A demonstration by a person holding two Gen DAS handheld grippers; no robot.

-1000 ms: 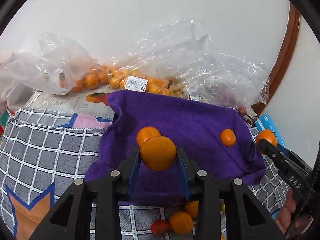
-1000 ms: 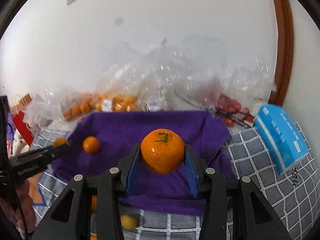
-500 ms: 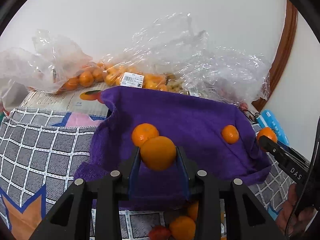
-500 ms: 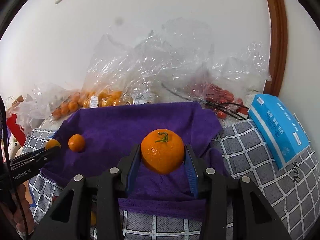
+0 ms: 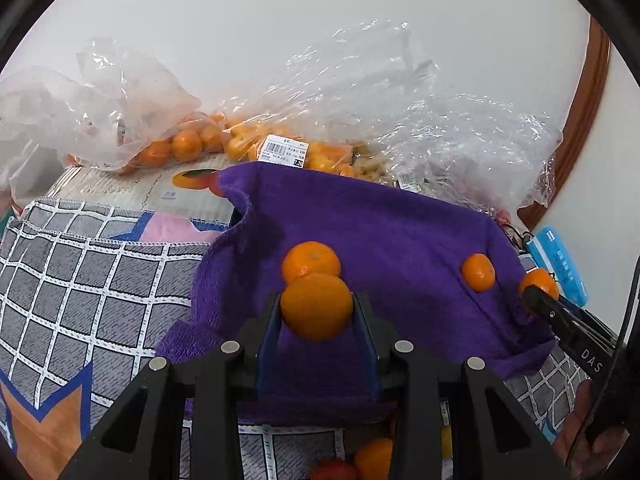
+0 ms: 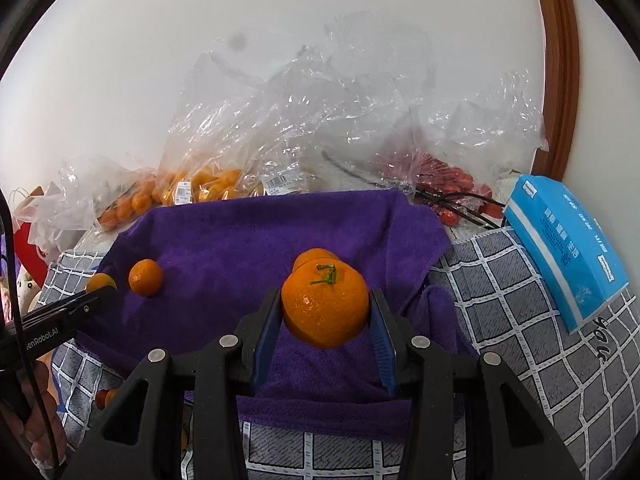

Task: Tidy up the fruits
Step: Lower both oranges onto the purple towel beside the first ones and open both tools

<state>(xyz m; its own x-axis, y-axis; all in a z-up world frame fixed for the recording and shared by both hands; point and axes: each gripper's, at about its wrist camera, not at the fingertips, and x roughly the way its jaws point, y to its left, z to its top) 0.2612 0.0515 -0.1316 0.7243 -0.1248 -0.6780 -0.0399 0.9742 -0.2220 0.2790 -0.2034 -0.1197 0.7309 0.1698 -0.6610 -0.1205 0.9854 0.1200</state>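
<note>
My left gripper is shut on an orange, held just above the purple towel. A loose orange lies on the towel right behind it, another lies farther right. My right gripper is shut on an orange with a green stem, over the same towel. A loose orange peeks out behind it and one lies at the left. Each gripper shows in the other's view, the right one and the left one.
Clear plastic bags of oranges and red fruit lie along the wall behind the towel. A blue box lies at the right on the grey checked cloth. More fruit lies below the towel's front edge.
Both grippers have moved forward and lower over the towel with their oranges held. The loose oranges now sit close behind the held ones.
</note>
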